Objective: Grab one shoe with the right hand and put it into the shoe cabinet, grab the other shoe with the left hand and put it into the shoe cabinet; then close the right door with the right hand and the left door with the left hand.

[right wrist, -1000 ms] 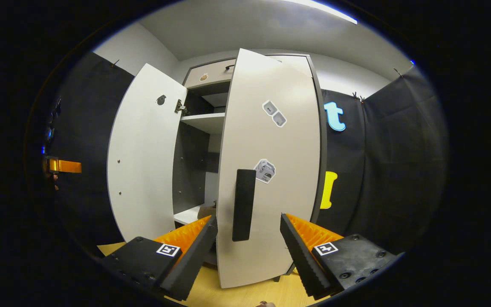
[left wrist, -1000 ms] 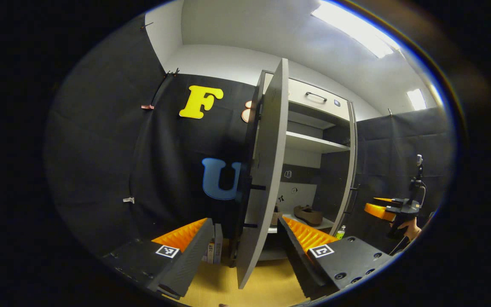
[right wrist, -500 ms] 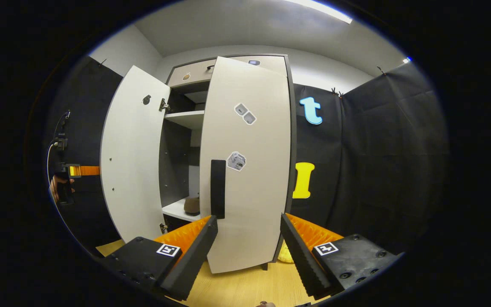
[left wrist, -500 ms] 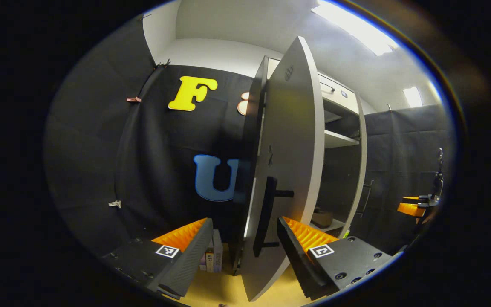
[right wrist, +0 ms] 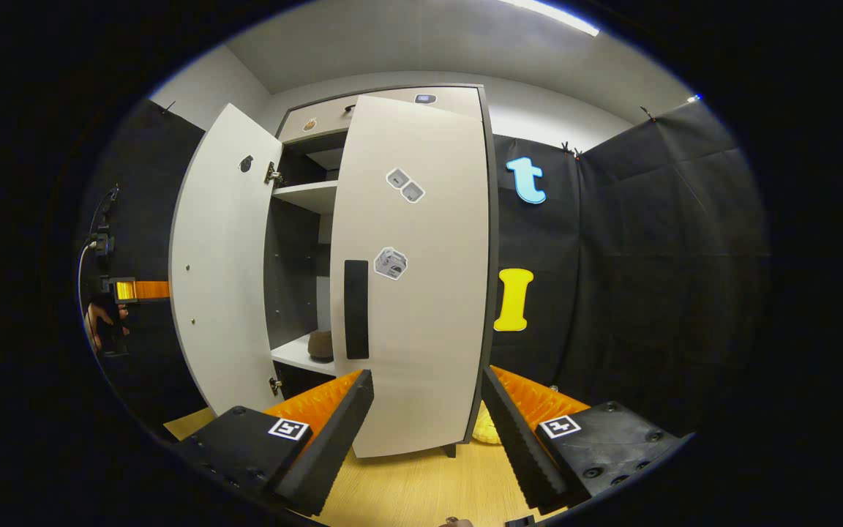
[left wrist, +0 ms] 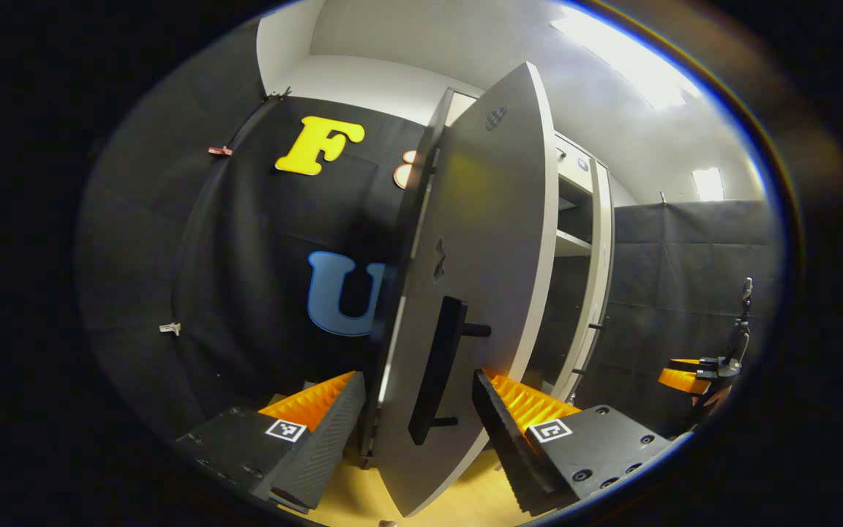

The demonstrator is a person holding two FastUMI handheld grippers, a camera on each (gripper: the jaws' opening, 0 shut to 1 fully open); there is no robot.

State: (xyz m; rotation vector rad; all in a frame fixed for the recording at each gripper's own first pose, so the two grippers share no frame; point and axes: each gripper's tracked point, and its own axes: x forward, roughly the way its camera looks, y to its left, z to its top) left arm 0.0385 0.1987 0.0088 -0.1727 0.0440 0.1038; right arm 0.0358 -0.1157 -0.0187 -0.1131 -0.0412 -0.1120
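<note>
The tall grey two-door shoe cabinet (right wrist: 392, 110) is being shut. Its right door (right wrist: 421, 293) is seen lying nearly closed against the cabinet's right edge; the left door (left wrist: 480, 256) is being swung, part open. One brown shoe (right wrist: 320, 344) is being kept on the lower shelf near its front edge. The left gripper (left wrist: 419, 417) is being held wide open astride the black bar handle (left wrist: 436, 369), gripping nothing. The right gripper (right wrist: 427, 410) is likewise spread, empty. Judged next: the left door is to be pushed home.

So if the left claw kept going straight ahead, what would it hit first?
Most likely the cabinet's left door: its black handle sits between the open left claw fingers. How far off it is cannot be told.
</note>
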